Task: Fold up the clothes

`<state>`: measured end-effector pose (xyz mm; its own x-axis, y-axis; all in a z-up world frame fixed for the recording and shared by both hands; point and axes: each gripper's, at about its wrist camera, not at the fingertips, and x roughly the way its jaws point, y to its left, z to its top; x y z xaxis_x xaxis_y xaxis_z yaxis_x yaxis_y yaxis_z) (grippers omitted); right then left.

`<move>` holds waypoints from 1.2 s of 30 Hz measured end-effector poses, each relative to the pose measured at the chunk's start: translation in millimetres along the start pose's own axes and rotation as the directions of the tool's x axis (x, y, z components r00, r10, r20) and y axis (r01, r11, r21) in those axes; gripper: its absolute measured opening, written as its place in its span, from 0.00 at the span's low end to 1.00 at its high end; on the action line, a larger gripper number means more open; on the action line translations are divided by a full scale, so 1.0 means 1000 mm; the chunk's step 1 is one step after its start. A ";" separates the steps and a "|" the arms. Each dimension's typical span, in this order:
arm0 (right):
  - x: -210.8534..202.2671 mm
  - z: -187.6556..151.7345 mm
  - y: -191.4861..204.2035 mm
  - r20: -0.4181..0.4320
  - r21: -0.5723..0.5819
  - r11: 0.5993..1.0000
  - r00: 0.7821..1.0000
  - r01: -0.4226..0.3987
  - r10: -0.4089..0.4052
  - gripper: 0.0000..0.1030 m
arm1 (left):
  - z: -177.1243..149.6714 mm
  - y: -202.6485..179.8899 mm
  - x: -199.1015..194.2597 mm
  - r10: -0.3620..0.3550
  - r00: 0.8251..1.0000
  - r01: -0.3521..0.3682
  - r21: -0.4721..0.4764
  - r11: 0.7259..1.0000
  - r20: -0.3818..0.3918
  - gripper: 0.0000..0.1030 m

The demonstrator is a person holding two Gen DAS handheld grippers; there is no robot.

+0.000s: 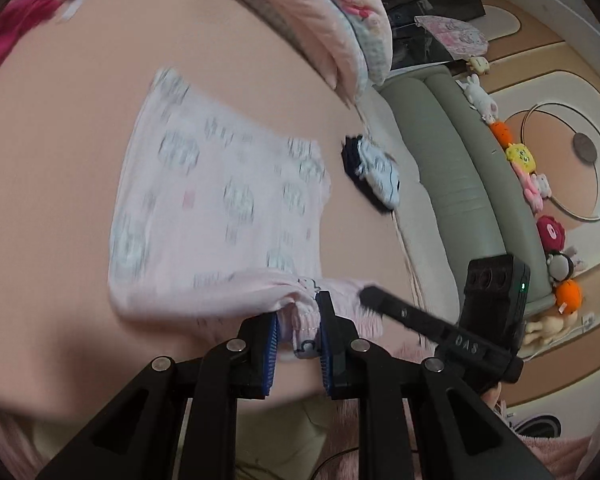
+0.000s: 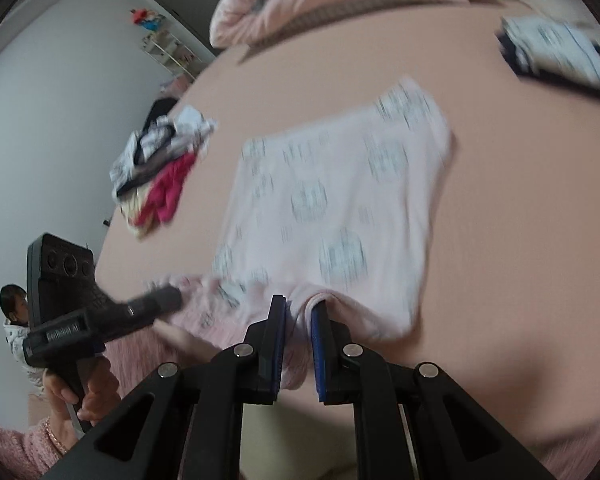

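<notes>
A pale pink garment with grey printed patches [image 1: 220,200] lies spread on the peach bed sheet [image 1: 60,160]; it also shows in the right wrist view [image 2: 332,204]. My left gripper [image 1: 298,320] is shut on the garment's near hem. My right gripper [image 2: 298,316] is shut on the same near edge further along, and shows in the left wrist view as a black tool [image 1: 404,316]. The left gripper shows in the right wrist view [image 2: 156,300] at the hem's left end. Both views are motion-blurred.
A folded dark and white garment [image 1: 374,174] lies near the bed's far edge, also seen in the right wrist view [image 2: 560,56]. A heap of unfolded clothes [image 2: 160,168] sits at the left. A pink quilt [image 1: 340,20] lies at the back. A green sofa [image 1: 460,184] with plush toys stands beyond.
</notes>
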<state>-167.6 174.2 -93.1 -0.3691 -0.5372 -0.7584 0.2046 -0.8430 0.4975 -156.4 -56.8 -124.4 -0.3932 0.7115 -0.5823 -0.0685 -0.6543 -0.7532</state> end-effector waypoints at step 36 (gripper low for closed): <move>0.120 0.082 -0.026 -0.026 -0.235 0.898 0.921 0.373 -0.390 0.48 | 0.102 0.052 0.089 0.335 0.939 -0.340 0.345 0.875 0.077 0.49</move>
<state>-291.2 134.2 -162.2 -0.3958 -0.1670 -0.9030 0.2587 -0.9638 0.0648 -288.4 -53.3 -184.1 -0.4624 0.4295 -0.7757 -0.2428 -0.9027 -0.3552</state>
